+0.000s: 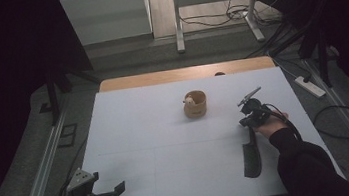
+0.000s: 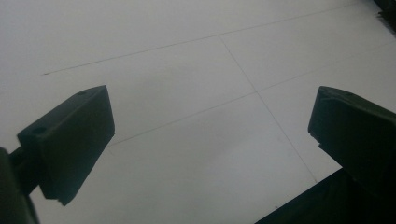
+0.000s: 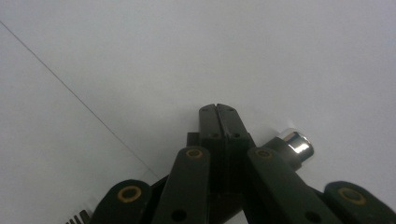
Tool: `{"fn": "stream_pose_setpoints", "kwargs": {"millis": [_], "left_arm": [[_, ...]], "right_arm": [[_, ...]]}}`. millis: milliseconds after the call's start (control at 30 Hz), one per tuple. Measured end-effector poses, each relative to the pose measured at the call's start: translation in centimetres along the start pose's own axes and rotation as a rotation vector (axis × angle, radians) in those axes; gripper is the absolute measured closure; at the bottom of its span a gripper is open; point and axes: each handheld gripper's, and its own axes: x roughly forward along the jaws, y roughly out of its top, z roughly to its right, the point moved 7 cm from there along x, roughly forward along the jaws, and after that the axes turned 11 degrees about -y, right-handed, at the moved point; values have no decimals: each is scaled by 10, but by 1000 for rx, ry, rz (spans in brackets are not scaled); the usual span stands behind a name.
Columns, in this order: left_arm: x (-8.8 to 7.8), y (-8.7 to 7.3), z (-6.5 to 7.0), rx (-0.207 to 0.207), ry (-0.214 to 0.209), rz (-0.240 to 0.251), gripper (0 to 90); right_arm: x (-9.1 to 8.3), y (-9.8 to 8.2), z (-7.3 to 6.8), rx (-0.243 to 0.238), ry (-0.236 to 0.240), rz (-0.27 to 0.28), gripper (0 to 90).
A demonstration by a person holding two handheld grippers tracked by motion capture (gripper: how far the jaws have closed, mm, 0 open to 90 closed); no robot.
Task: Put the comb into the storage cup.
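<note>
A long black comb-like tool [image 1: 252,159] lies on the white table [image 1: 166,129] at the right, with its length running toward the front edge. My right gripper [image 1: 247,122] is at the tool's far end and points down at the table. In the right gripper view its jaws [image 3: 218,108] are pressed together with nothing between the tips. The tool's silver-capped end [image 3: 295,142] shows just beside them, and some teeth [image 3: 77,218] show at the bottom left. My left gripper [image 1: 106,184] rests at the front left corner, jaws [image 2: 210,100] wide apart over bare table.
A small wooden cup [image 1: 196,104] with a pale little thing [image 1: 189,100] in it stands at the table's middle back. A wooden strip [image 1: 184,73] runs along the far edge. On the floor at the right are cables and a power strip [image 1: 309,86].
</note>
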Motion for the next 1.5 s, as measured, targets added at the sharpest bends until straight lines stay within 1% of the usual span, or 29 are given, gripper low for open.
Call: {"fn": "stream_pose_setpoints", "kwargs": {"millis": [100,567,733,767,833,867,933,1233,1500], "left_arm": [[0,0,0,0,0,0,12],[0,0,0,0,0,0,12],[0,0,0,1,1,0,12],[0,0,0,2,1,-1,13],[0,0,0,1,1,0,13],[0,0,0,2,1,-1,13],[0,0,0,4,1,-1,13],[1,1,0,4,-1,-1,13],[1,1,0,7,-3,-4,15]], "right_arm": [[1,-1,2,-2,-3,-5,896],[1,-9,13,20,-20,-23,896],[-1,-16,16,32,-21,-30,896],[-2,-19,19,43,-20,-36,897],[-2,-20,20,45,-19,-35,897],[-4,-22,22,58,-18,-33,896],[-5,-25,24,61,-18,-33,897],[-12,-37,26,77,-7,-38,896],[-16,-48,23,82,7,-52,896]]}}
